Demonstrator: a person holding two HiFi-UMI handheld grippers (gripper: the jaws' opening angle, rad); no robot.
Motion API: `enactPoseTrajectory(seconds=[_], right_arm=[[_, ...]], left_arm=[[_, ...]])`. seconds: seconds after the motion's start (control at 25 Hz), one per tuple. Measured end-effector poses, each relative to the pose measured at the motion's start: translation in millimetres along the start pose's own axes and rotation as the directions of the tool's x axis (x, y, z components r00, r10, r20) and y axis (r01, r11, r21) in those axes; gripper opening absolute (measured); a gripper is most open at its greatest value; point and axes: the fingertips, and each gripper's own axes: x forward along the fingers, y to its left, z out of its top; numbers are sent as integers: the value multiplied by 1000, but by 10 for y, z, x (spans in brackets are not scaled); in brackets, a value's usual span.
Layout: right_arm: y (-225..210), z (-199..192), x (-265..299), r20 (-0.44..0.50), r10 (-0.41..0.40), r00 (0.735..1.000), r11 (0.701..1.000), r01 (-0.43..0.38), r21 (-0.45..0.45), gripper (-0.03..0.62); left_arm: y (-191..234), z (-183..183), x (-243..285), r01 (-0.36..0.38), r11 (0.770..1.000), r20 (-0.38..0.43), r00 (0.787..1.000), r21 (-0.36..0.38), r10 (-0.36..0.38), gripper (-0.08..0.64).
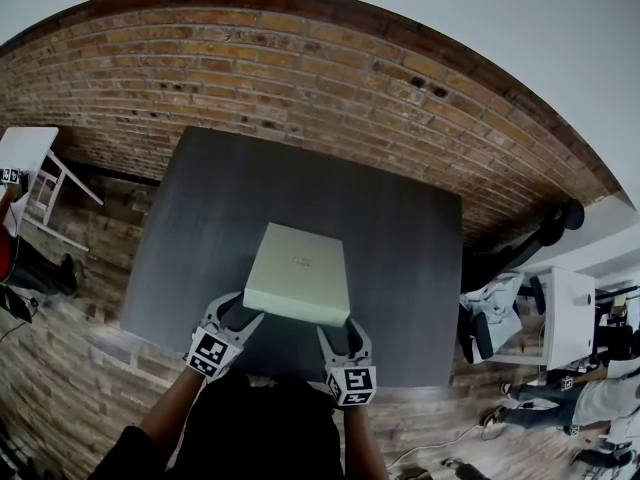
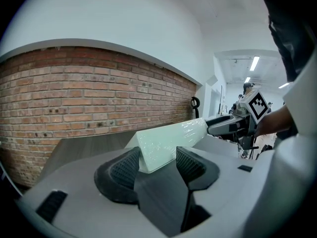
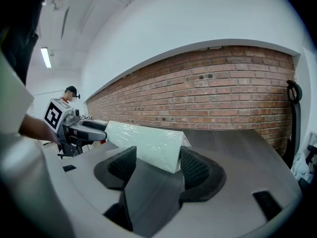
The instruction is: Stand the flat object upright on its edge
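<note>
Head view: 1 flat rectangular box (image 1: pixel 298 273), pale mint-white w/ glossy wrap, on a dark grey matte table (image 1: pixel 400 268). It sits mid-table twd the near edge. Faint mark on the lid, too small to read. 2 grippers, one at each near corner. Left gripper (image 1: pixel 242 310) has the near-left corner betw its jaws, right gripper (image 1: pixel 337 328) the near-right corner. Each carries 1 marker cube (image 1: pixel 210 353) w/ black-and-white square pattern. Brick wall (image 1: pixel 300 68) beyond the far edge.

Left gripper view: left gripper (image 2: pixel 157 165) has 2 dark ribbed pads clamped on the box (image 2: pixel 168 143) corner, one pad each side of its thickness. Wrap shows fine crinkles and glare. Box runs off to the right, where the right gripper (image 2: pixel 213 127) grips the other corner, its cube (image 2: pixel 257 105) above. Red-brown brick wall (image 2: pixel 89 98) behind.

Right gripper view: right gripper (image 3: pixel 157 167), same ribbed pads, closed on the box (image 3: pixel 143 143) corner. The box end face lies against the right pad. Small label on that end, unreadable. Box runs left to the left gripper (image 3: pixel 94 128) and its cube (image 3: pixel 53 114). Wood-grain grey table (image 3: pixel 233 152), brick wall (image 3: pixel 223 93) at the far side.
</note>
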Motion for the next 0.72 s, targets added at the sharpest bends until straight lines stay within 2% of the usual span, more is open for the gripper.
enactPoseTrajectory(seconds=[0.72], right_arm=[[95,242,-181,77,20,997,999,-17,-37,270]], left_arm=[[-96,227,-218,5,1000,57,998,19,-6,242]])
